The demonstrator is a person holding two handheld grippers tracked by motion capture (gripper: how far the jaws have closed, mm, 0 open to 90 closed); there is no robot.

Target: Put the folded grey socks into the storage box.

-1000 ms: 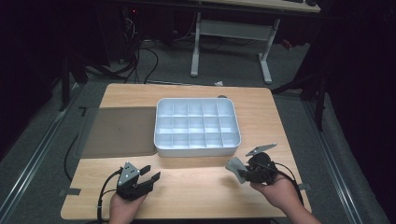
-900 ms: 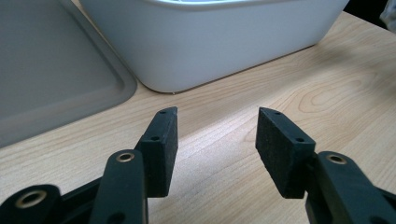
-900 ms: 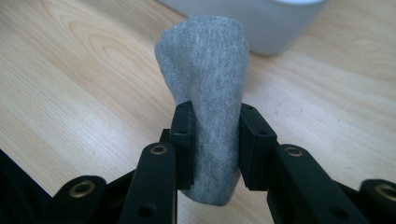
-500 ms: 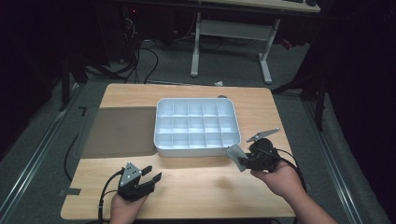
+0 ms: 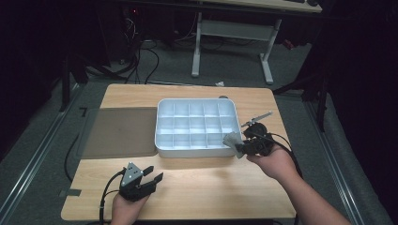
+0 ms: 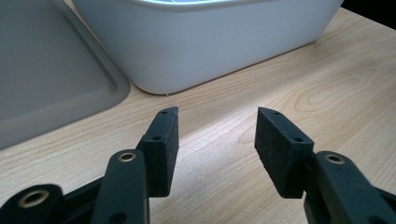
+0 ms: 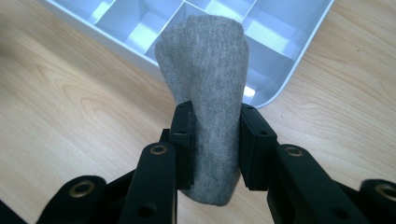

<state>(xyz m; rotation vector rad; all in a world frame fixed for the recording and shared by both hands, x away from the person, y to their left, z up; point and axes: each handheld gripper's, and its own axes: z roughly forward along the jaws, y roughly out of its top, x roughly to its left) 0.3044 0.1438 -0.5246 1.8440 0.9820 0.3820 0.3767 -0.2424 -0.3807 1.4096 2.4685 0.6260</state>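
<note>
Grey knitted cloth roll (image 7: 205, 93), glossy white plastic tray (image 5: 162, 140), matt wooden table (image 5: 211, 187).

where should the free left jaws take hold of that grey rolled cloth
Best on the free upper end of the grey cloth, coming from the tray side. The right gripper already clamps its middle across the narrow width, and the rounded top bulges clear above the jaws. It looks soft, so a squeeze across that bulge should hold. The left gripper is open and empty.
</note>
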